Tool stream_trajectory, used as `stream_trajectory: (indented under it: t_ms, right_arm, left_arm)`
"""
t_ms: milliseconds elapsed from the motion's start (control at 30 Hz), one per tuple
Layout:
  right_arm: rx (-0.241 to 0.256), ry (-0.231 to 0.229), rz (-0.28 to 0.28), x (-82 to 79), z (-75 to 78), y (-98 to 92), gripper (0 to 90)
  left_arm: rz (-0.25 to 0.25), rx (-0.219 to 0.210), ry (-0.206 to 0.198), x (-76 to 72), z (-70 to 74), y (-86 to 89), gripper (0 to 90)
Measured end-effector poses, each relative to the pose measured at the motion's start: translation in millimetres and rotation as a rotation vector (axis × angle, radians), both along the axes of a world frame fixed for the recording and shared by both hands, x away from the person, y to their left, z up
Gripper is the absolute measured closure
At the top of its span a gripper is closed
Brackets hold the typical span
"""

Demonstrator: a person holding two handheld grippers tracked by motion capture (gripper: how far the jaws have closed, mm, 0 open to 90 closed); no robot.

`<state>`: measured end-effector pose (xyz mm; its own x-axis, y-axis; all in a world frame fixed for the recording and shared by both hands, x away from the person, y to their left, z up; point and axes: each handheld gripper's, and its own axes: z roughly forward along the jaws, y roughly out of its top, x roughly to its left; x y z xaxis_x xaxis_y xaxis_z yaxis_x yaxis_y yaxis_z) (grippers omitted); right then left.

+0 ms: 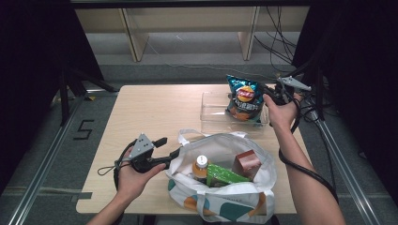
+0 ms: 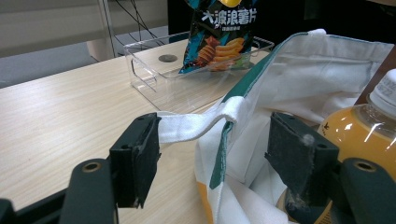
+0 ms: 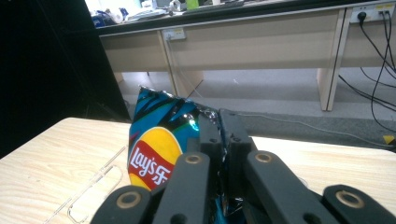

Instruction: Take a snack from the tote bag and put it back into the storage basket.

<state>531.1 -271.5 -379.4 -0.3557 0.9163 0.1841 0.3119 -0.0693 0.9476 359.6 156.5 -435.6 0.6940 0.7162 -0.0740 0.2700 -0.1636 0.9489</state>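
One chip bag [image 1: 244,98] in bin [image 1: 211,119].

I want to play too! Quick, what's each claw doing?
Left gripper: open, jaws either side of the tote bag's rim.
Right gripper: shut on the chip bag.

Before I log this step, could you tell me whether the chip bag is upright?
Upright: the chip bag stands in the clear bin, pinched by the right gripper.
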Motion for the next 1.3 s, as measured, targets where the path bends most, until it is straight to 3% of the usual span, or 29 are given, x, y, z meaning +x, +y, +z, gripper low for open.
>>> stream_trajectory:
  t_ms: [200,233,267,300,400,700,767,800,833,933,1000,1067,1133,1200,1300]
  right_arm:
    - [0.004,-0.006,0.004,6.8,2.1,1.6,89.6]
    - [0.025,-0.005,0.001,7.8,2.3,3.0,89.6]
    - [0.002,-0.014,0.007,9.8,2.3,1.5,89.6]
    - [0.016,0.012,-0.011,9.3,3.7,3.3,89.6]
    - [-0.001,0.001,-0.004,12.7,4.0,1.0,89.5]
    - [0.013,0.013,-0.020,16.2,4.0,0.5,89.4]
    - [0.002,0.008,-0.021,17.5,3.2,0.2,89.4]
    - [-0.005,-0.018,-0.010,19.6,2.0,-0.8,89.4]
    - [0.007,0.003,-0.018,18.9,2.6,0.3,89.4]
    - [0.004,-0.013,-0.011,21.1,2.2,0.3,89.4]
    - [0.006,0.008,-0.025,21.1,4.0,1.5,89.4]
    - [0.001,-0.012,-0.019,23.3,4.8,0.6,89.4]
    - [0.005,-0.002,-0.017,23.8,6.4,1.6,89.4]
    - [-0.021,-0.011,-0.017,26.6,6.0,0.1,89.4]
    - [0.002,0.010,-0.030,28.2,5.6,1.4,89.3]
  left_arm:
    - [0.002,0.000,0.001,0.0,-0.1,-0.1,33.8]
    - [0.004,0.003,0.002,-0.3,0.0,0.0,33.8]
    - [0.001,0.003,0.000,-0.1,-0.1,-0.1,33.8]
    - [0.004,0.009,0.002,-0.6,0.3,0.0,33.8]
    - [0.003,0.009,0.001,-0.3,0.2,-0.2,33.8]
    - [0.000,0.011,0.003,-0.1,-0.3,-0.4,33.8]
    - [0.001,0.010,0.005,-0.2,-0.3,-0.8,33.8]
    - [0.000,0.011,0.004,-0.2,-0.3,-0.8,33.8]
    - [0.000,0.011,0.003,-0.2,-0.2,-0.7,33.8]
    - [0.001,0.011,0.002,0.0,-0.2,-0.3,33.8]
    - [0.002,0.013,0.003,0.0,-0.2,0.0,33.8]
    - [0.000,0.012,0.002,0.3,-0.5,-0.1,33.8]
    - [0.000,0.010,0.002,0.0,-0.3,-0.2,33.8]
    - [0.002,0.009,0.001,-0.3,0.0,0.0,33.8]
    - [0.005,0.006,0.003,-0.4,-0.1,0.2,33.8]
